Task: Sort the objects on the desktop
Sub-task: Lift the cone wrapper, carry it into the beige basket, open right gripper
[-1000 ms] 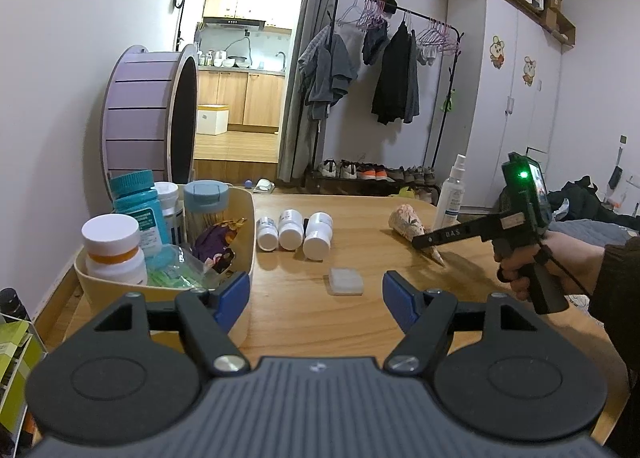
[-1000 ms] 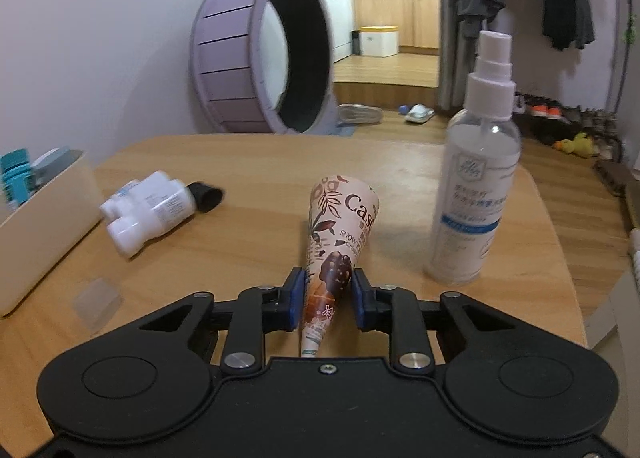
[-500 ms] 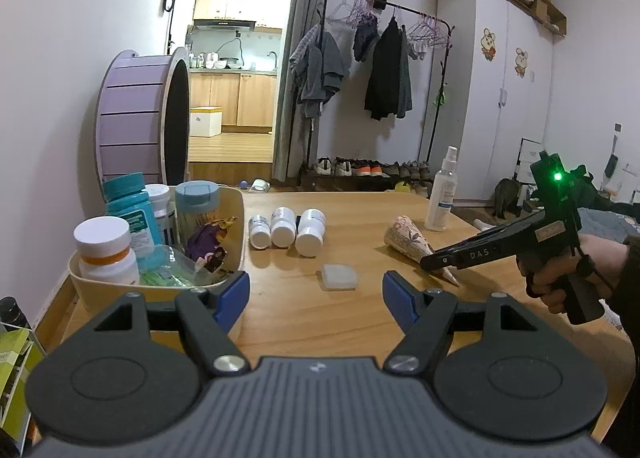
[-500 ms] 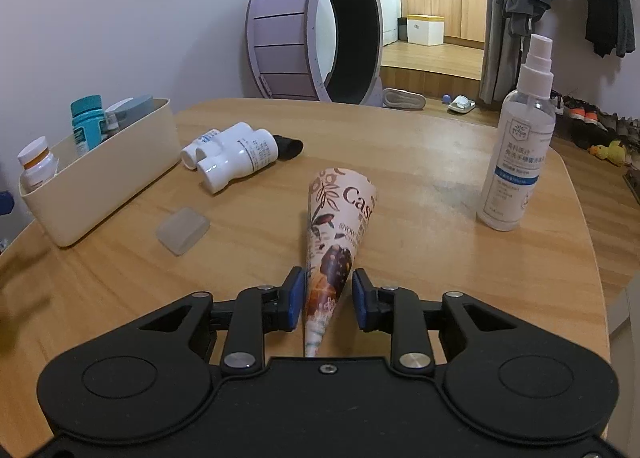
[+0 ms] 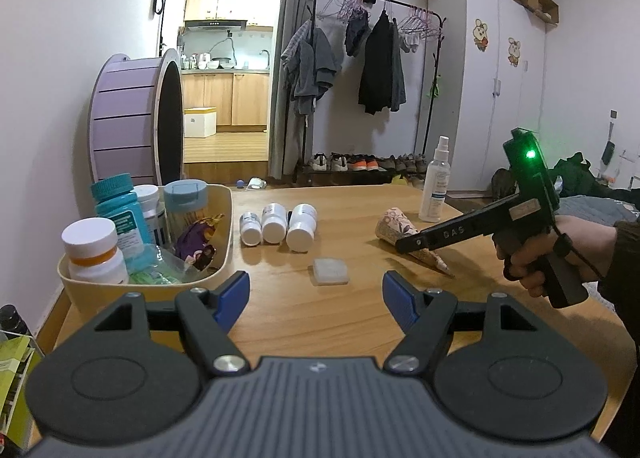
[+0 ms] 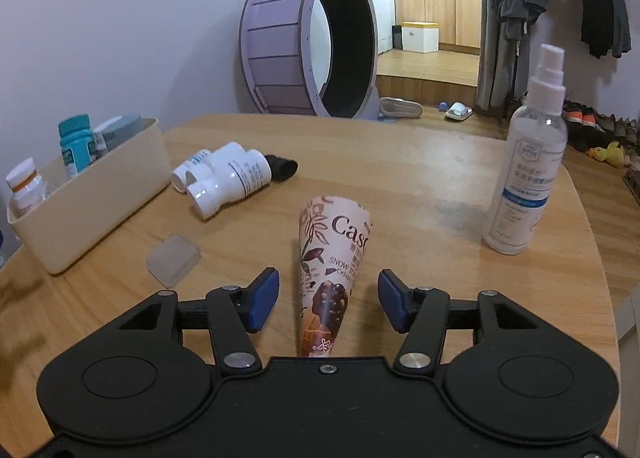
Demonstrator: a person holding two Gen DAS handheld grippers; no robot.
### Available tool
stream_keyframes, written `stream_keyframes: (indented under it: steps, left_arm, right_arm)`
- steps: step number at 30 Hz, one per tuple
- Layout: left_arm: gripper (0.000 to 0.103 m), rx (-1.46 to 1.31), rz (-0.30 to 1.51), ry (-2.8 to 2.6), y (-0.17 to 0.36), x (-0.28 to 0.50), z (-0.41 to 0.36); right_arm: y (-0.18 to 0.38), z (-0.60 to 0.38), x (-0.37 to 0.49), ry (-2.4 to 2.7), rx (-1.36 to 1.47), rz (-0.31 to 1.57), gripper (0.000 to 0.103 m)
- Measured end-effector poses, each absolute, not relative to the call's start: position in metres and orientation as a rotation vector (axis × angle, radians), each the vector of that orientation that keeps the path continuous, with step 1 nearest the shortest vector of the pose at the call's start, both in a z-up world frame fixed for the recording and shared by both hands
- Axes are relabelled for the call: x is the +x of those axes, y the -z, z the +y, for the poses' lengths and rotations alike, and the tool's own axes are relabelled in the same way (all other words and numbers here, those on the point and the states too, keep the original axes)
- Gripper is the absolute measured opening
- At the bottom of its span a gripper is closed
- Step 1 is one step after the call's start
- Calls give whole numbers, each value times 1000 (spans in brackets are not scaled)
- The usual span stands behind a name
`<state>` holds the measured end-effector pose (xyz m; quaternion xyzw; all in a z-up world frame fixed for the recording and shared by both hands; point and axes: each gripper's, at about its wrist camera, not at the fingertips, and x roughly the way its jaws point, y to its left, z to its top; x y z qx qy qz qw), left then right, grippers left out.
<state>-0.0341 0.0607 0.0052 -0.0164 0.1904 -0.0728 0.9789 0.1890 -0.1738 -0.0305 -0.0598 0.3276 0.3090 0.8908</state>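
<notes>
A printed ice-cream cone wrapper (image 6: 330,258) lies on the wooden table (image 6: 420,161), its narrow end between the fingers of my right gripper (image 6: 328,296), which is open and not touching it. The cone also shows in the left wrist view (image 5: 394,225), under the right gripper (image 5: 416,244). My left gripper (image 5: 316,298) is open and empty above the near table edge. A cream bin (image 5: 224,217) at the left holds several bottles and a snack packet; it also shows in the right wrist view (image 6: 96,201).
Three white bottles (image 5: 276,223) lie beside the bin, with a black cap (image 6: 282,167) behind them. A small translucent box (image 5: 330,270) lies mid-table. A spray bottle (image 6: 524,173) stands at the right. A purple wheel (image 6: 312,45) stands beyond the table.
My right gripper was shut on the cone and has opened; the cone now lies free on the table. The right gripper also drew back. The left gripper stayed open.
</notes>
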Motion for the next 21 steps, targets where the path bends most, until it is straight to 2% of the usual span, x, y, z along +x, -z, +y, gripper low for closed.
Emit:
stream_keyframes:
  steps: [1,3,17,18,19,21]
  left_arm:
    - [72,-33,383,146,-5,-34,61]
    - [72,-32,382,143,-5,-35,62]
    - [72,-40,365,131,-8,-41,68]
    - [72,-42,361,131,-9,-42,69]
    - [72,-46,356,131,-9,-44,71]
    - [72,-56,348,127,-11,-47,74]
  right_arm:
    - [31,-174,189,-640,-125,682,46]
    - [32,-174,189,-638,-127,685,31]
    - [-5,-164,165,-771,7,610,26]
    - [-8,-160,163,-792,16,607,11]
    - [-11,-156,161,-807,22,607,0]
    - [-16,-147,157,-830,24,608,1]
